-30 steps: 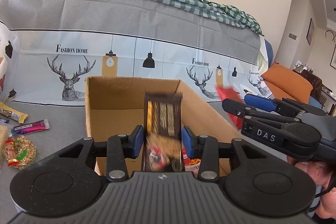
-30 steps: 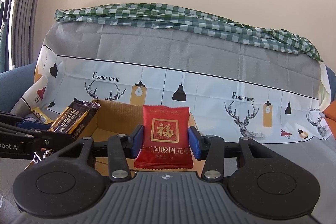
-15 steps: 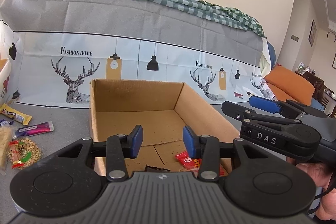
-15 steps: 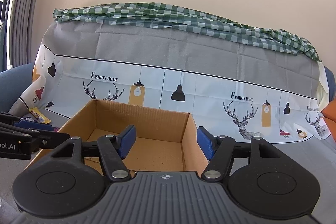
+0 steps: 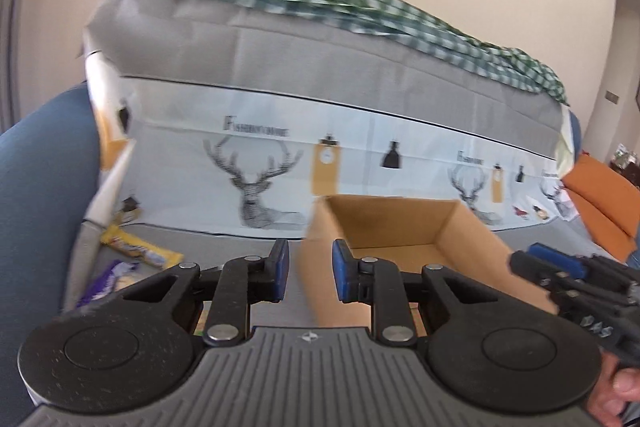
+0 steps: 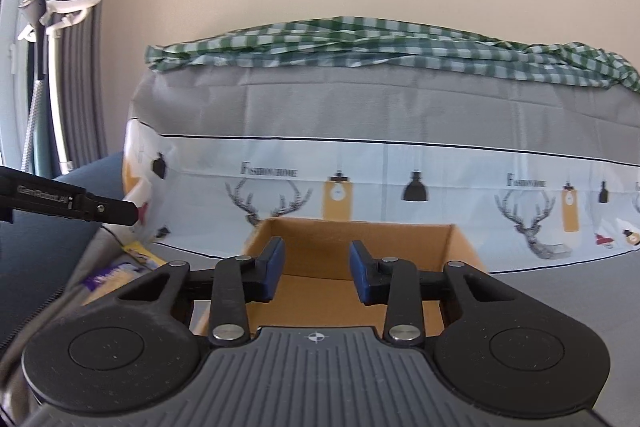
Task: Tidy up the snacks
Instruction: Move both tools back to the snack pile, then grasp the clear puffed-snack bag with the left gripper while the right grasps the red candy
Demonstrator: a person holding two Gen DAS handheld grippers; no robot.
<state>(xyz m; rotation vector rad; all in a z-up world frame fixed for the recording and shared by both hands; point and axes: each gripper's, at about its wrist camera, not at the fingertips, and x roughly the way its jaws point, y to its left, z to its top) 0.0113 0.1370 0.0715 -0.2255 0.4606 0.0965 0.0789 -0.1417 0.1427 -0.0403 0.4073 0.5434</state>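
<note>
Lengthwise, the cardboard box runs away from both empty tools.

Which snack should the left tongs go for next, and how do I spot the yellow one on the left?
Start at the open cardboard box on the grey cover and look left of it, toward the blue armrest. There, at the foot of the deer-print backrest, lies a long yellow snack bar wrapper. A purple wrapper lies just nearer the camera; the yellow one is farther back.
</note>
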